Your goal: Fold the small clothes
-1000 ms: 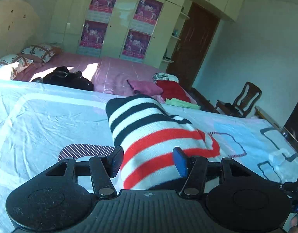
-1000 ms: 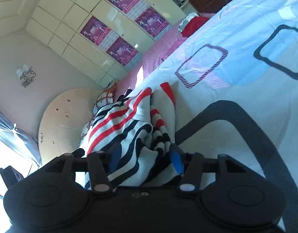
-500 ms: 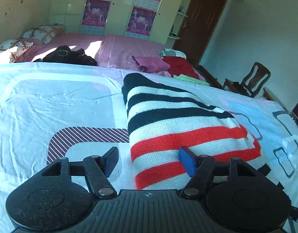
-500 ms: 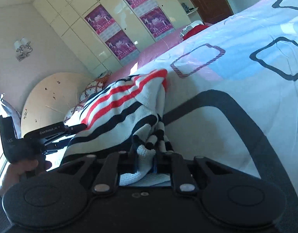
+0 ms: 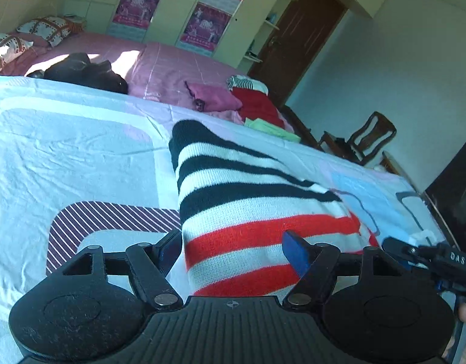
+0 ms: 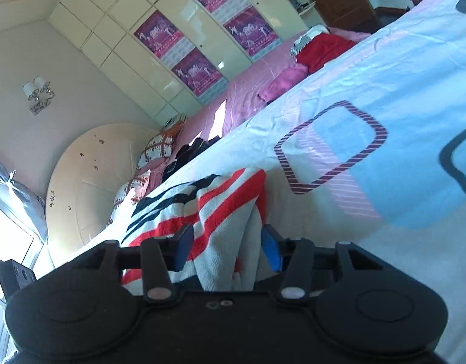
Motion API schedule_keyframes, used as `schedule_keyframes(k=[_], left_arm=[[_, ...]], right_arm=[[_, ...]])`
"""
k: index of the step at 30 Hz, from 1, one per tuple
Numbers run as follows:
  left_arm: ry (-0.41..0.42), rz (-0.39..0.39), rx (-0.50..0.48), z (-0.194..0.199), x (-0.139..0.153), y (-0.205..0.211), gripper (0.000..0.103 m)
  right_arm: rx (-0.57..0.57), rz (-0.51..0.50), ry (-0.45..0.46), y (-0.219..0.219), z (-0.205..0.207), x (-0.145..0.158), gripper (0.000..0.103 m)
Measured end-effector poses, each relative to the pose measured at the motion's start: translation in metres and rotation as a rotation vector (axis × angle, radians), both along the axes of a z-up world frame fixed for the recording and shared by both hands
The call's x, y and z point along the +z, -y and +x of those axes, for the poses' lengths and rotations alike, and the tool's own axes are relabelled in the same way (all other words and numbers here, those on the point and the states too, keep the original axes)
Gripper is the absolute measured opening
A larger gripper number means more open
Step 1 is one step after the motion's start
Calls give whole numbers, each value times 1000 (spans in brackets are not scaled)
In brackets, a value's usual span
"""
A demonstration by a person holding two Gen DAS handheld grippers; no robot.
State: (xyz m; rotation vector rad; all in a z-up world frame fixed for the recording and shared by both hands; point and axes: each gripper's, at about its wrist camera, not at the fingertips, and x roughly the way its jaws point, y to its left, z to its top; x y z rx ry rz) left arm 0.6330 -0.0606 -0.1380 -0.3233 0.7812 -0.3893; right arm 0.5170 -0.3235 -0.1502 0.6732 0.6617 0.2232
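Note:
A small knitted sweater (image 5: 248,209) with black, white and red stripes lies folded on the pale blue bedsheet (image 5: 66,151). My left gripper (image 5: 233,250) is open, its fingers on either side of the sweater's near red-striped edge. My right gripper (image 6: 226,247) is open too, with the sweater's (image 6: 202,212) folded edge lying between its fingers. The right gripper also shows at the far right of the left wrist view (image 5: 427,256).
Beyond the sheet lies a pink bedspread (image 5: 172,66) with a black garment (image 5: 87,72), a pink garment (image 5: 214,97), a red one (image 5: 260,106) and pillows (image 5: 44,28). Wardrobes with posters (image 5: 202,24), a door (image 5: 296,30) and a wooden chair (image 5: 363,139) stand behind.
My right gripper, shut on the sweater's edge half a second ago, has opened and let it go. The sweater has settled flat. My left gripper stays open.

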Motion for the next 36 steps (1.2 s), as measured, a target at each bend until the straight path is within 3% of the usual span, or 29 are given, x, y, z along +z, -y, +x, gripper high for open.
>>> schedule_keyframes(k=[2,3,5,7,9,13,15,20,22,23,25,26,29,31,33,36], left_arm=[[-9,25,9,1,-7,2,72],[7,46,31,-1,-6,2,72],[68,131,52,-8,-1,6,69],[89,151,53,-13,-3,9,69],[64,109,65,-11,-6,5,70],[51,67,61,-5,2,-4,72],[105,72,69,-2,14,-6,72],[40,84,50,38,11,-4,72],[-7,67,46,51,1,-4,72],[-13,67,48,54,-4,-4,72],[20,109,56,52,-11,-1,72],[31,112,54,50,-14,0,72],[25,79,63,46,-15,-6,72],[55,86,78,39,-6,-7,72],[100,81,68,31,6,-6,72],[117,102,55,37,11,2,72]], right_arm=[[45,-43,5,-15,12,-2,14],[72,-129,49,-28,12,5,12],[125,-245,102,-48,11,13,11],[102,-285,45,-48,17,-1,12],[89,-221,34,-38,15,-10,14],[109,-213,19,-32,13,-2,21],[80,-182,36,-22,16,3,34],[70,-45,-30,-3,51,-8,35],[66,-97,8,-9,58,-6,25],[69,-155,68,-15,56,-2,12],[88,-310,137,-31,55,1,12],[102,-361,113,-36,59,-5,12],[122,-293,62,-26,63,-14,12],[109,-274,49,-20,60,-4,23],[89,-305,121,-21,48,14,26],[128,-312,158,-34,50,29,26]])
